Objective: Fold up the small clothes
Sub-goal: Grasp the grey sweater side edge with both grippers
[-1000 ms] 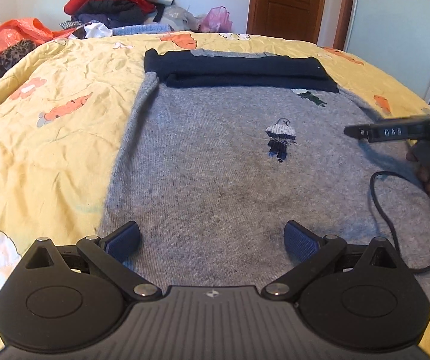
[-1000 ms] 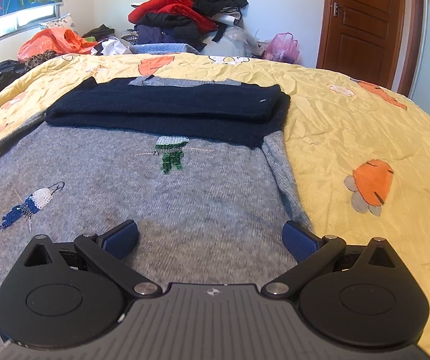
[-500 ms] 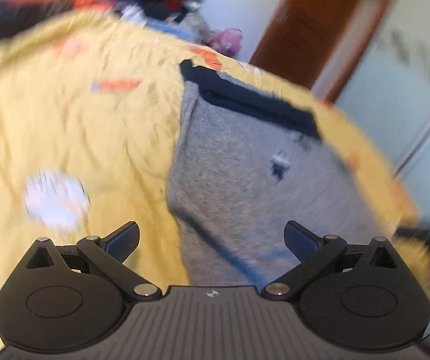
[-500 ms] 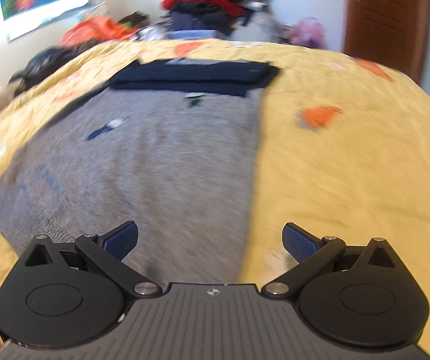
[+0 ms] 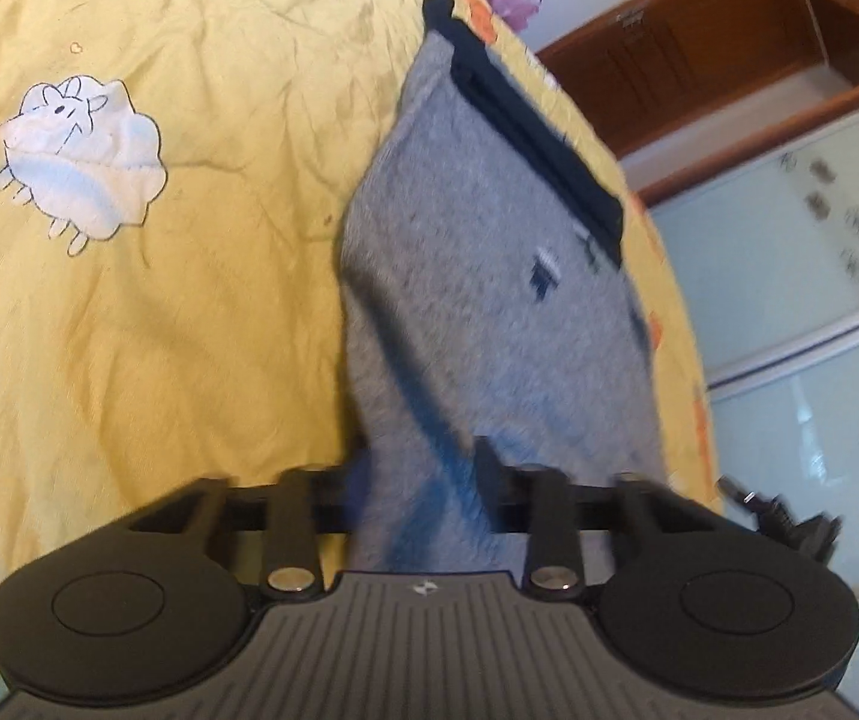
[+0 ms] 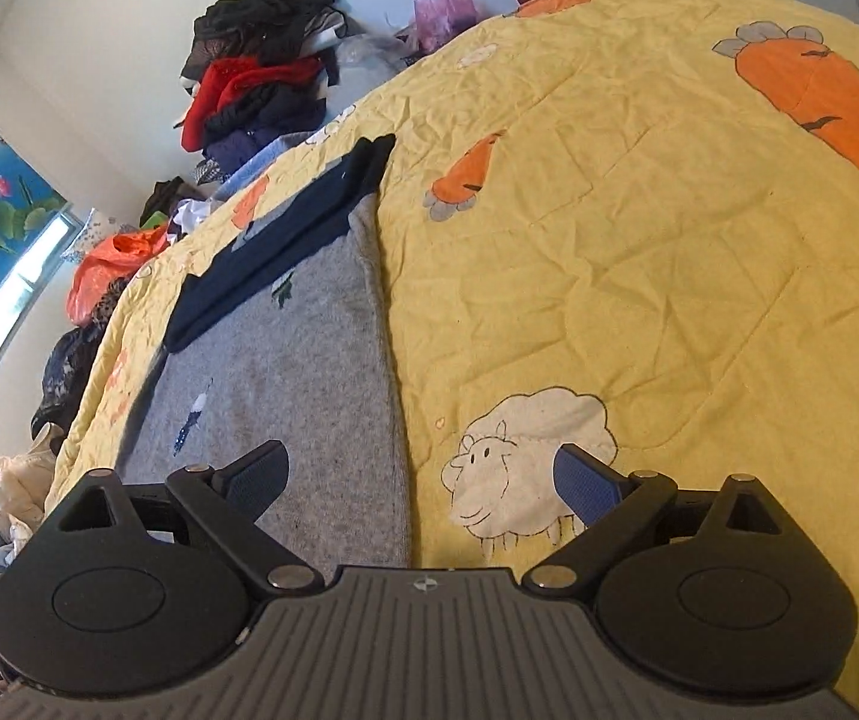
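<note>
Two views, left gripper (image 5: 423, 480) closing on grey sweater (image 5: 489, 312) edge, right gripper (image 6: 423, 480) apart, closing, clothes pile (image 6: 261, 90).

Place: a home bedroom.
Bed: covered by a yellow quilted bedspread (image 6: 639, 276) printed with sheep and carrots.
Beyond the bed: piled red and black clothes (image 6: 255, 90), a brown wooden door (image 5: 699, 54).

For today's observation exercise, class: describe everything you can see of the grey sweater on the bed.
The grey sweater looks like soft, flecked knit with small embroidered figures. It lies flat on the yellow quilt, and a folded navy garment rests across its far end. The left tongs are closing on its near corner, the fabric bunched between them. The right tongs straddle its other near edge, jaws wide, just starting to close.
</note>
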Demonstrator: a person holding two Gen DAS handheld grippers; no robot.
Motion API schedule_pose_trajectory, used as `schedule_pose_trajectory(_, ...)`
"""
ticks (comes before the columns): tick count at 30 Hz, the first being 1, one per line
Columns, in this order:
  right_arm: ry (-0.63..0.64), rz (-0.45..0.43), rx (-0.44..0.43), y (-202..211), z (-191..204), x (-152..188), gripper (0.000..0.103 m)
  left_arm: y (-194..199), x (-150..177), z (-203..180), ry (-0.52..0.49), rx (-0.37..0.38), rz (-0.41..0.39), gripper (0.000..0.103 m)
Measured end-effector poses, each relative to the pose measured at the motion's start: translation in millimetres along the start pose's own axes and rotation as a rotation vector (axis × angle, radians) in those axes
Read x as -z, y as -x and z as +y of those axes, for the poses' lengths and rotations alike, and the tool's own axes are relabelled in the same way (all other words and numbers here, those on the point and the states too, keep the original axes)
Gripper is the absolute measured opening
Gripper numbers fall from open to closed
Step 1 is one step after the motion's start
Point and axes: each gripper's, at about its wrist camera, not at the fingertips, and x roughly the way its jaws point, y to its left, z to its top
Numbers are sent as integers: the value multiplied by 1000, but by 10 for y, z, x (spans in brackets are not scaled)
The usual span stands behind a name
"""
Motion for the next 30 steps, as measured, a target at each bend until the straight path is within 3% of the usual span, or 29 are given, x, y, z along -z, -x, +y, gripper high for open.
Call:
schedule_pose_trajectory(3,6,3,-15,-22,26,-57,96,3,27,-23,-38,-31,-14,14)
schedule_pose_trajectory(4,10,8,-19,-27,32,-77,96,-6,31,-41,-51,-52,-19,6)
schedule_pose_trajectory(7,7,26,-18,-38,1,-122,96,60,41,-131,-117,-124,-57,5)
schedule_pose_trajectory(10,-25,64,-18,-28,-87,-131,96,259,37,-208,-169,-132,-97,5)
schedule_pose_trajectory(16,19,140,-47,-56,-91,-38,98,359,48,-92,-138,-176,-80,5)
schedule_pose_trajectory(19,31,169,-65,-84,-37,-40,99,350,78,-89,-136,-150,-74,4)
schedule_pose_trajectory(28,-227,340,-336,-209,-195,89,99,334,86,-69,-124,-162,-66,5)
schedule_pose_trajectory(30,-222,359,-359,-209,-156,126,98,302,89,-60,-122,-163,-55,5)
